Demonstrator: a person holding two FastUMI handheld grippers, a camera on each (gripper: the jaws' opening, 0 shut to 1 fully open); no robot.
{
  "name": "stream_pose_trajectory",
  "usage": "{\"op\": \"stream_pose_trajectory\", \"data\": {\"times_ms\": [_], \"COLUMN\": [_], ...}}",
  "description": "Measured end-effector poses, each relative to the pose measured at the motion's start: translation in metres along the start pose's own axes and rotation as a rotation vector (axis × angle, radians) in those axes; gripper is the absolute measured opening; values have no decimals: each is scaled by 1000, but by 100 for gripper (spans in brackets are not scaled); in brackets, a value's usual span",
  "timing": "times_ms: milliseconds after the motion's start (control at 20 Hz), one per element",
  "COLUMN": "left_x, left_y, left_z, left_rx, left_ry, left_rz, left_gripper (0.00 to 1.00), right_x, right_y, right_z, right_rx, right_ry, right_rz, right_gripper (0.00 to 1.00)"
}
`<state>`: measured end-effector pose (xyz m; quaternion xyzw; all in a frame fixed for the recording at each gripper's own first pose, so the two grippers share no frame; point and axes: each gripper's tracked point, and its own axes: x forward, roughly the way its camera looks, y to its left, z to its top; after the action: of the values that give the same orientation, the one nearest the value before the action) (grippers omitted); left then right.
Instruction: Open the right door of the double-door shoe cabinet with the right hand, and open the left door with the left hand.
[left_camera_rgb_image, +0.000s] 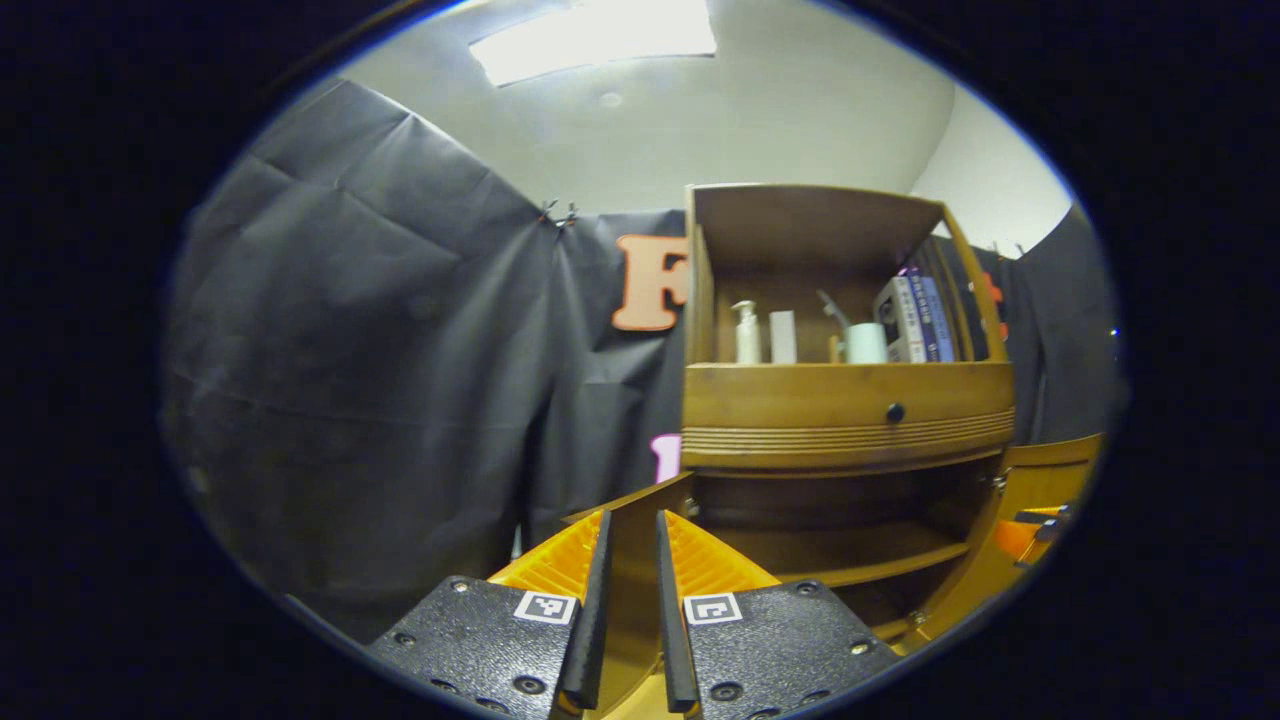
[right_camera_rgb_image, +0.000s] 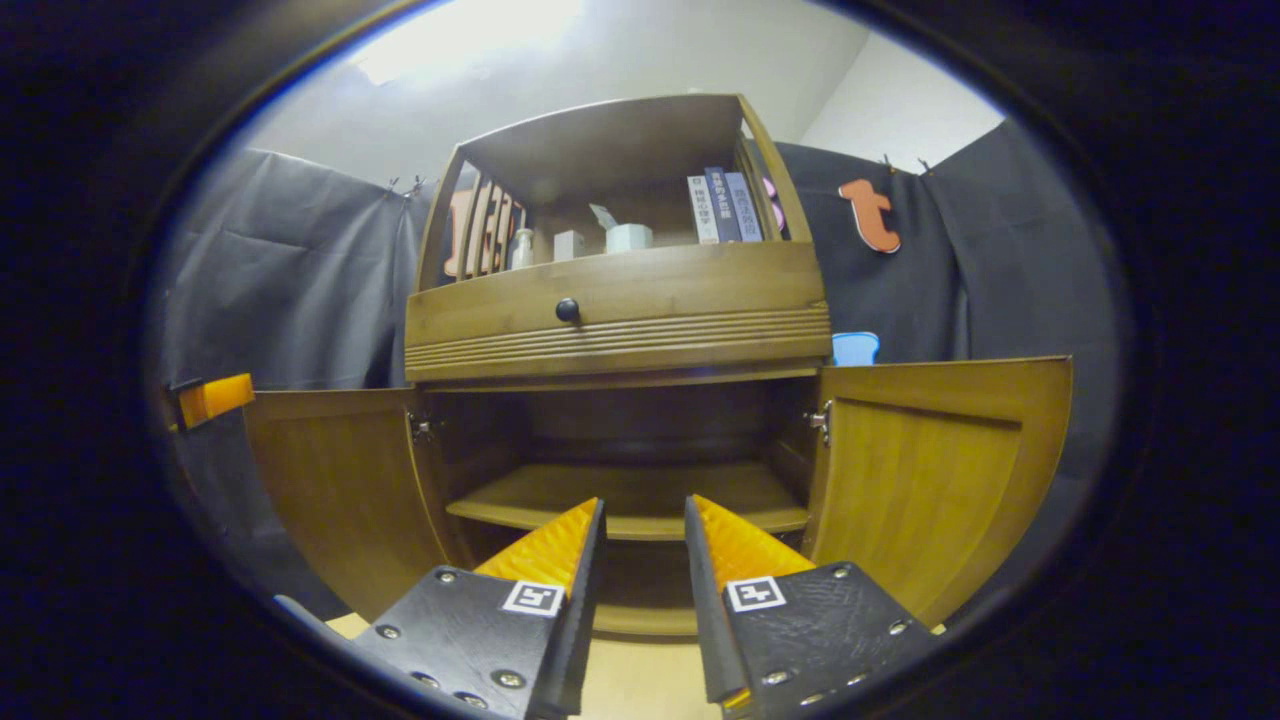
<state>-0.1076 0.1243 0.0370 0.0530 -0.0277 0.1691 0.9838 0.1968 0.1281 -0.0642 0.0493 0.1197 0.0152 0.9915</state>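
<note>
While both doors of the shoe cabinet (right_camera_rgb_image: 620, 310) stand swung wide, the scene can be taken in from left to right. In the right gripper view, the left door (right_camera_rgb_image: 340, 490) is seen opened outward at the left, its inner panel facing the camera — and just past its top outer corner the left tongs (right_camera_rgb_image: 212, 397) are glimpsed at the edge of the picture. In the left gripper view those same left tongs (left_camera_rgb_image: 632, 560) are clenched on the door's edge, the wooden panel being gripped between both fingers (left_camera_rgb_image: 560, 565). Further right, the dark lower compartment is exposed, with a bare shelf (right_camera_rgb_image: 630, 500) running across it. Above it a drawer front with a round knob (right_camera_rgb_image: 567, 310) is seen, and higher still an open compartment where a pump bottle (left_camera_rgb_image: 746, 333), a white cup (left_camera_rgb_image: 866, 343) and a few books (right_camera_rgb_image: 724, 207) are kept. At the right, the right door (right_camera_rgb_image: 940, 480) is held open on its hinge — untouched, the right tongs (right_camera_rgb_image: 643, 560) being released and empty, pointed at the open compartment between the doors.
</note>
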Motion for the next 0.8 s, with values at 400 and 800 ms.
{"op": "stream_pose_trajectory", "data": {"times_ms": [400,800], "left_x": [12,7], "left_y": [-137,-197], "left_z": [-16,-27], "left_rx": [-44,-92], "left_ry": [39,61], "left_rz": [-333,-464], "left_gripper": [18,25], "right_x": [-25,-49], "right_y": [-13,-21], "right_z": [50,63], "right_rx": [-36,-28], "right_ry": [-117,-146], "right_rz": [-64,-121], "right_gripper": [47,43]}}
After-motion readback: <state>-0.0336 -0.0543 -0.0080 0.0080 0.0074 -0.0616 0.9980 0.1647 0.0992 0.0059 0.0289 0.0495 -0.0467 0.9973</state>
